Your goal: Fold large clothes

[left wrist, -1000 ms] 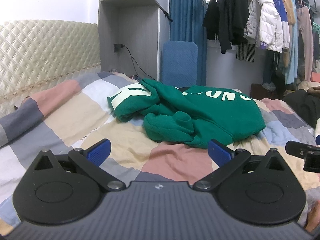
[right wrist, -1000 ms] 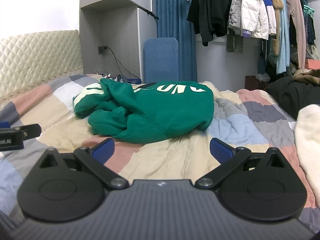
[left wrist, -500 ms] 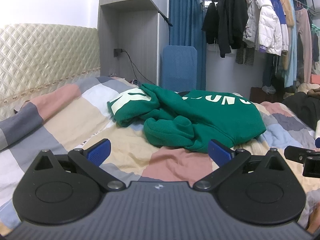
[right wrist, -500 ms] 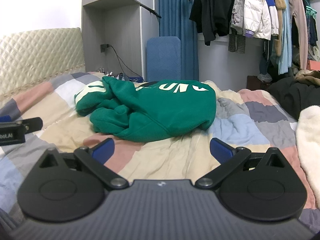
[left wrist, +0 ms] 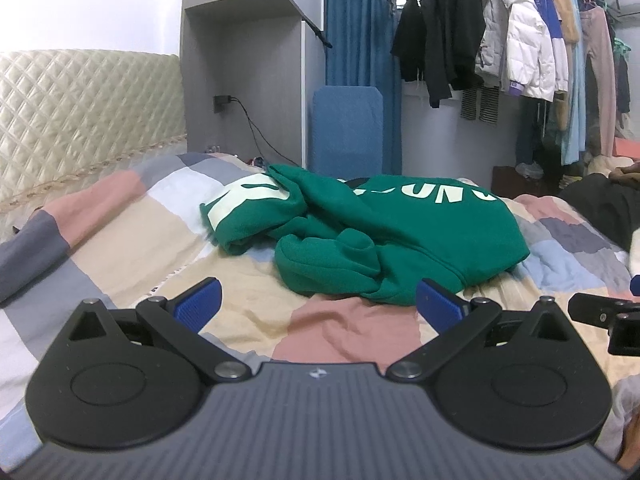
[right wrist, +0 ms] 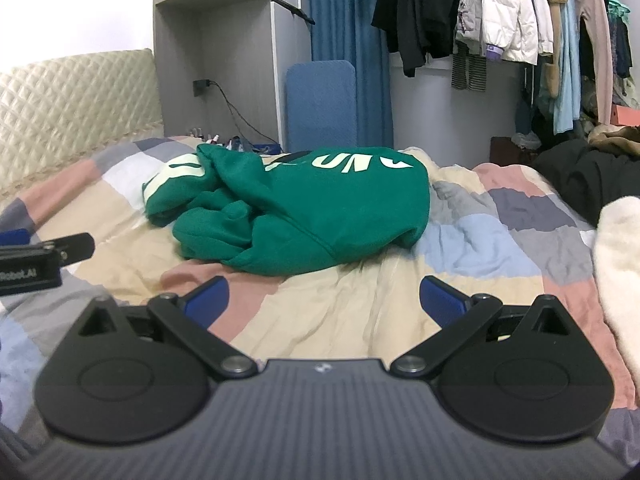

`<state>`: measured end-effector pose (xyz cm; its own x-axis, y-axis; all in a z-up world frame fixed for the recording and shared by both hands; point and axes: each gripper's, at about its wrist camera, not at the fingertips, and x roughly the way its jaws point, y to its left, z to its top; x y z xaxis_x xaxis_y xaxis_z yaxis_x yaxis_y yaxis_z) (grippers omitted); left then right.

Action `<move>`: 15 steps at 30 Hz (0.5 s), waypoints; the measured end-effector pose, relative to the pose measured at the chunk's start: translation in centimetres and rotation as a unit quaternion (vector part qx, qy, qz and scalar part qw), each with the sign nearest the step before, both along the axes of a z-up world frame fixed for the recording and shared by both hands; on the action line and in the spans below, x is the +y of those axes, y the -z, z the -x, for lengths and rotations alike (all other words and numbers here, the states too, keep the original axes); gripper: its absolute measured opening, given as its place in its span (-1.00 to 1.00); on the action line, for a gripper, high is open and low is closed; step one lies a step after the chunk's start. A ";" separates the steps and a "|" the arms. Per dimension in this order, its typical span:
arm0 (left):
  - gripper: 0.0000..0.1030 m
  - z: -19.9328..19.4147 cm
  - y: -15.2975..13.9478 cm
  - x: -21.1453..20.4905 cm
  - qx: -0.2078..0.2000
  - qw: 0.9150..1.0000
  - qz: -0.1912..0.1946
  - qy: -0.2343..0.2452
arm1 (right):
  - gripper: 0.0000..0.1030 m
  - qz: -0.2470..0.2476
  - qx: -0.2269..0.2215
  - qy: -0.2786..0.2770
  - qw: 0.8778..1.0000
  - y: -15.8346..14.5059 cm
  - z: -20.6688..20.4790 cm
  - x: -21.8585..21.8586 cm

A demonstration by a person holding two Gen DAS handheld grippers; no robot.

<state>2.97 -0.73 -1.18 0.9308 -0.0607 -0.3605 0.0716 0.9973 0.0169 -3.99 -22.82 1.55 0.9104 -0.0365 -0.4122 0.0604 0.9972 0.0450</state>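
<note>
A green sweatshirt [left wrist: 400, 232] with pale lettering lies crumpled in a heap on the patchwork bedspread [left wrist: 120, 240]. In the right wrist view the same green sweatshirt [right wrist: 320, 216] sits in mid-bed on the bedspread [right wrist: 480, 248]. My left gripper [left wrist: 318, 304] hovers just short of the heap's near edge, open, blue pads [left wrist: 200, 305] wide apart with nothing between. My right gripper [right wrist: 324, 300] is open too, a little back from the heap. Each view catches the other gripper's tip at its side edge.
A quilted cream headboard [left wrist: 80, 120] runs along the left. Behind the bed stand a grey cabinet [left wrist: 248, 80], a blue padded board [left wrist: 348, 132] and a rail of hanging clothes [left wrist: 520, 52]. A dark garment [right wrist: 588, 176] and a cream fleece [right wrist: 620, 272] lie at the right.
Both grippers have tilted up and drifted slightly; the sweatshirt sits a little lower in the left view and further left in the right view. Jaws unchanged.
</note>
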 end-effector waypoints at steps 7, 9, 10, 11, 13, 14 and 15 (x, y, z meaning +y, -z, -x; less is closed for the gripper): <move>1.00 -1.5 0.2 0.0 0.004 1.000 0.012 0.005 | 1.00 -0.004 0.013 0.005 1.000 0.0 -0.9 -0.1; 1.00 -2.3 0.2 0.1 0.007 1.000 0.018 0.006 | 1.00 -0.010 0.016 0.006 1.000 -0.1 -1.5 -0.3; 1.00 -2.7 0.2 0.2 0.009 1.000 0.022 0.006 | 1.00 -0.013 0.018 0.007 1.000 -0.3 -1.8 -0.4; 1.00 -3.2 0.1 0.3 0.010 1.000 0.027 0.004 | 1.00 -0.016 0.019 0.007 1.000 -0.4 -2.1 -0.5; 1.00 -4.3 0.0 0.5 0.013 0.999 0.037 -0.001 | 1.00 -0.021 0.021 0.007 1.000 -0.7 -2.8 -0.7; 1.00 -4.7 -0.1 0.6 0.014 0.999 0.041 -0.002 | 1.00 -0.026 0.021 0.007 0.999 -1.0 -3.3 -0.8; 1.00 -5.3 -0.3 0.7 0.014 0.999 0.044 -0.004 | 1.00 -0.028 0.021 0.007 0.999 -1.2 -3.6 -0.9</move>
